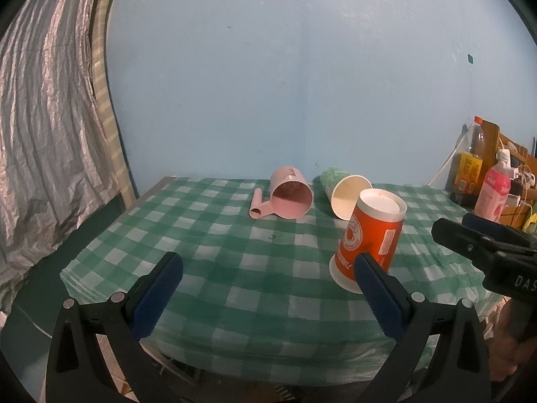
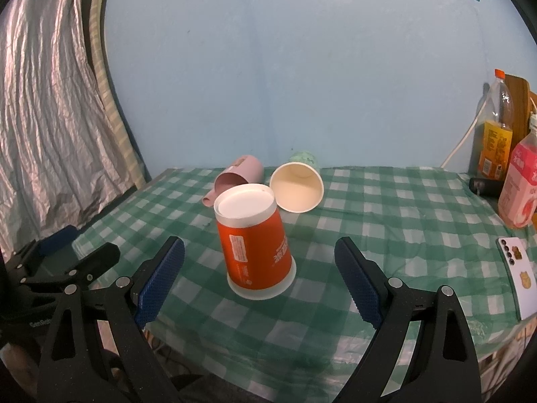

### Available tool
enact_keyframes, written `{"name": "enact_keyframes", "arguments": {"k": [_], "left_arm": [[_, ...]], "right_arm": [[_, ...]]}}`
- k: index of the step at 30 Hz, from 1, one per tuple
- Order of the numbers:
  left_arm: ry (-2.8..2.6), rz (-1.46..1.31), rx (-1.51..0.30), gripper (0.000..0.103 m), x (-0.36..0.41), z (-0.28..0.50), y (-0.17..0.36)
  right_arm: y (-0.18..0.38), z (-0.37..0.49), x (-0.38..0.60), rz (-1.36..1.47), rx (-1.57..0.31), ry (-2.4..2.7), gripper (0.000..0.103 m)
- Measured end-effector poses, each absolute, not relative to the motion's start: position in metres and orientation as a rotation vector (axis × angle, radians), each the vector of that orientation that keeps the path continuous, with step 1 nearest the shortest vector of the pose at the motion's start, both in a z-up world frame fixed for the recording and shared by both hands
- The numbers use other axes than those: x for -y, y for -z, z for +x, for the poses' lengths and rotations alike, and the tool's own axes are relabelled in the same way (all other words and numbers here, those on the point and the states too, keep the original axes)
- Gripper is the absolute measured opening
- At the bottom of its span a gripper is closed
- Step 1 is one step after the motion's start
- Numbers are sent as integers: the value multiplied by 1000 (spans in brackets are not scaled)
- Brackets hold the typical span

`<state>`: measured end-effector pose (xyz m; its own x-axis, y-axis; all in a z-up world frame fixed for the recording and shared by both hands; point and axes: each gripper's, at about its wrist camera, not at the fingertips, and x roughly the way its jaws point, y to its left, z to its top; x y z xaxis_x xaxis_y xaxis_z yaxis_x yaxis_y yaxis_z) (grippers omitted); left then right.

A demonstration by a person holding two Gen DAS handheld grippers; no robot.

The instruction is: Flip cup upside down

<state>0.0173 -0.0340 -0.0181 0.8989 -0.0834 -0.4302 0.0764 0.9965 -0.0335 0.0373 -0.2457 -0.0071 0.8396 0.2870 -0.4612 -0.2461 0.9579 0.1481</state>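
An orange paper cup [image 1: 369, 238] stands upside down on the green checked tablecloth [image 1: 235, 252], rim down and white base up; it also shows in the right wrist view [image 2: 256, 247]. Behind it a green paper cup [image 1: 345, 193] [image 2: 297, 188] and a pink mug [image 1: 288, 194] [image 2: 240, 174] lie on their sides, mouths facing me. My left gripper [image 1: 268, 263] is open and empty, left of the orange cup. My right gripper [image 2: 260, 252] is open, its blue fingers apart on either side of the orange cup, not touching it.
Bottles stand at the table's right edge: an orange-capped one [image 2: 496, 134] and a pink one [image 2: 520, 184]. A white phone [image 2: 518, 278] lies at the front right. A silver curtain [image 1: 40, 134] hangs at left. The blue wall [image 1: 285, 84] is behind.
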Motion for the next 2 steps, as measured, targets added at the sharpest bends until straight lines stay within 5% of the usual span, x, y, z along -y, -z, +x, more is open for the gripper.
{"name": "enact_keyframes", "arguments": {"k": [2], "left_arm": [[88,-18,-446,103,34,17,18]], "right_arm": [[7,37,245,84,-502,-283,90]]}}
